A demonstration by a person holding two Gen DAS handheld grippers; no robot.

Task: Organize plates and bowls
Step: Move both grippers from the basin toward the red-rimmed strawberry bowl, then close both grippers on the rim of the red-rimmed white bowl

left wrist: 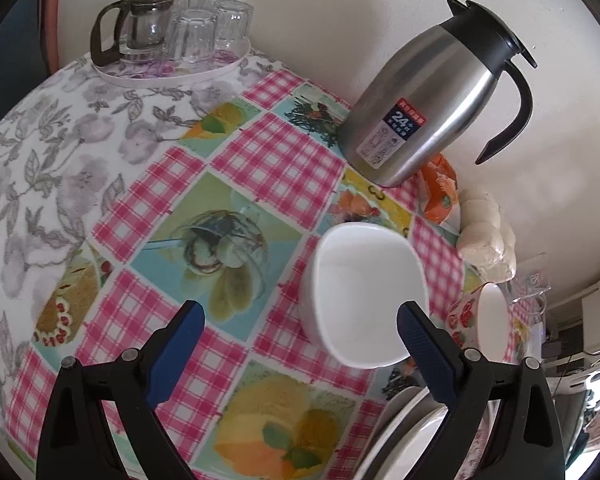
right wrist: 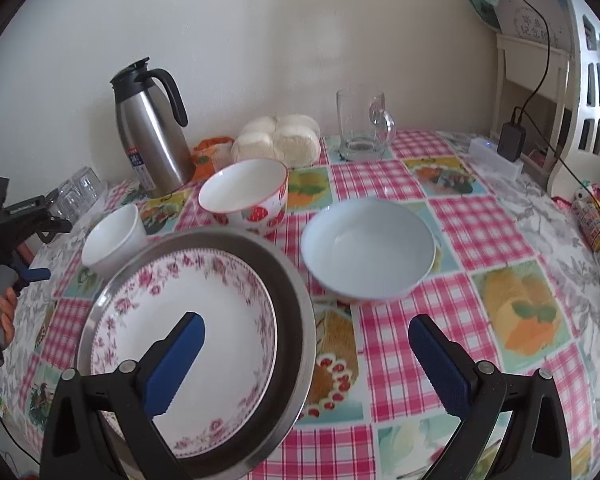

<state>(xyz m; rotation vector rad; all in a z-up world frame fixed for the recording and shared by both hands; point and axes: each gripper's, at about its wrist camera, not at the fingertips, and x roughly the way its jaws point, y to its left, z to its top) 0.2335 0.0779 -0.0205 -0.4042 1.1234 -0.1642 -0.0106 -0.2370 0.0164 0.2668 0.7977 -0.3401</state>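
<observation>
A small white bowl (left wrist: 366, 292) stands on the checked tablecloth just ahead of my open, empty left gripper (left wrist: 300, 320); it also shows in the right wrist view (right wrist: 114, 238). A strawberry-print bowl (right wrist: 246, 192) stands behind a floral plate (right wrist: 188, 312) that lies in a steel plate (right wrist: 296, 300). A pale blue bowl (right wrist: 368, 246) stands to the right. My right gripper (right wrist: 306, 332) is open and empty, its left finger over the floral plate. The strawberry bowl (left wrist: 482, 320) and the plate stack (left wrist: 404, 432) show at the lower right of the left wrist view.
A steel thermos jug (right wrist: 152, 128) stands by the wall, with a bag of buns (right wrist: 278, 140), an orange packet (right wrist: 210, 156) and a glass mug (right wrist: 360, 126). A tray (left wrist: 172, 72) holds glasses and a glass teapot. A power adapter (right wrist: 510, 140) sits at the right.
</observation>
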